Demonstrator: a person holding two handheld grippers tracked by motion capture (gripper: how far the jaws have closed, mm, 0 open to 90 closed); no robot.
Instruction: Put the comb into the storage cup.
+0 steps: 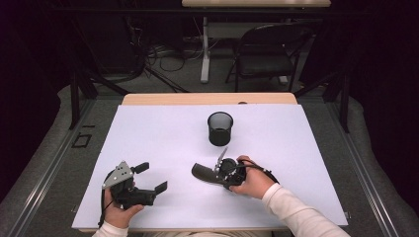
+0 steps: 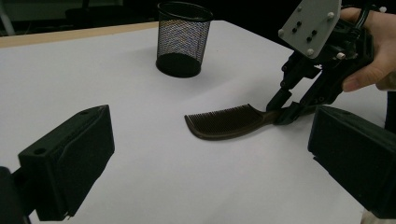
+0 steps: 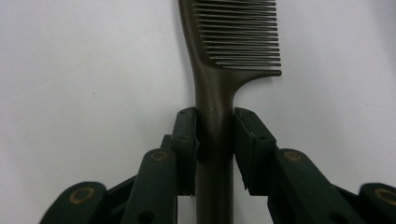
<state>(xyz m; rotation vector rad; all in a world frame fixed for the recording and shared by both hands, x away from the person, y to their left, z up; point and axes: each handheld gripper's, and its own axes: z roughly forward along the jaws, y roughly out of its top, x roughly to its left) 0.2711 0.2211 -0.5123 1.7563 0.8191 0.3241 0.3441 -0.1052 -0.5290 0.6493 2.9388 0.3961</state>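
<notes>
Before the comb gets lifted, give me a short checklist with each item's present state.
1. Right tool astride the comb handle: ok.
2. Pads pressing the handle on both sides: ok, no gap seen in the right gripper view.
3. Comb flat on the white sheet: ok.
4. Mesh cup upright, apart from the comb: ok.
5. Left tool open and away from the comb: ok.
6. Grip firm enough to lift: cannot tell.

My right gripper [image 3: 215, 135] is clamped low to the table; my left gripper [image 1: 148, 178] rests with jaws wide apart.
</notes>
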